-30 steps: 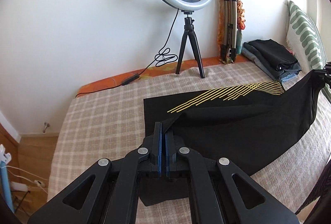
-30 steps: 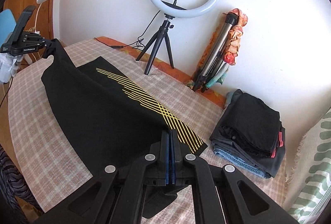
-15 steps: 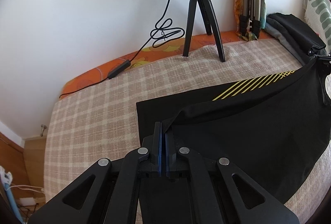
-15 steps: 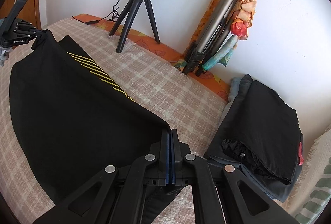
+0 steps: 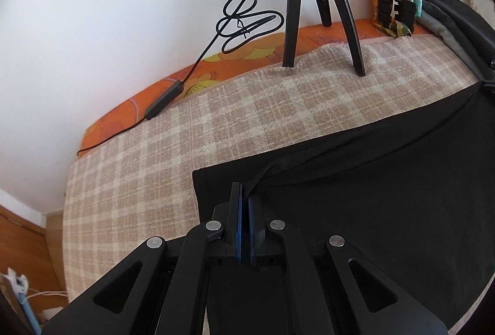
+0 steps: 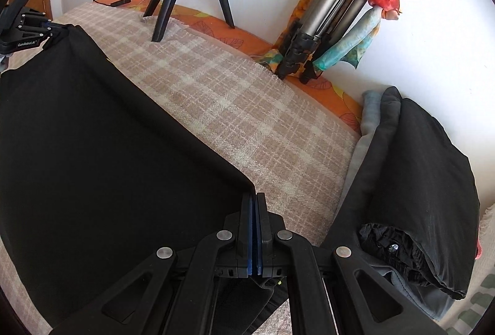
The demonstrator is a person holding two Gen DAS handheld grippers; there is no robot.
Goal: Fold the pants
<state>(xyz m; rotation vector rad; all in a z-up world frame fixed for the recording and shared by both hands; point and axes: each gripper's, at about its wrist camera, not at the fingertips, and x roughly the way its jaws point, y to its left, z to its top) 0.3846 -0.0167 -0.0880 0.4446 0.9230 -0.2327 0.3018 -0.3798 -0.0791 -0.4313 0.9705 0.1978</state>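
Observation:
The black pants [image 5: 371,195] lie on a beige checked blanket [image 5: 185,134], one layer carried over the other so the yellow stripes are covered. My left gripper [image 5: 243,189] is shut on one corner of the upper layer, low over the lower layer's far edge. My right gripper [image 6: 254,199] is shut on the other corner of the pants [image 6: 108,149] near the blanket's middle. The left gripper also shows in the right wrist view [image 6: 46,28], at the far left, holding the fabric edge taut between the two.
A black tripod [image 5: 321,4] with a cable [image 5: 244,22] stands at the wall. A folded metal tripod with a scarf [image 6: 334,13] leans behind. A stack of folded clothes [image 6: 417,180] lies right of my right gripper.
Both grippers have carried the pants' near edge forward and down toward the far edge. The yellow stripes are now covered by the folded-over layer, and the tripods look closer.

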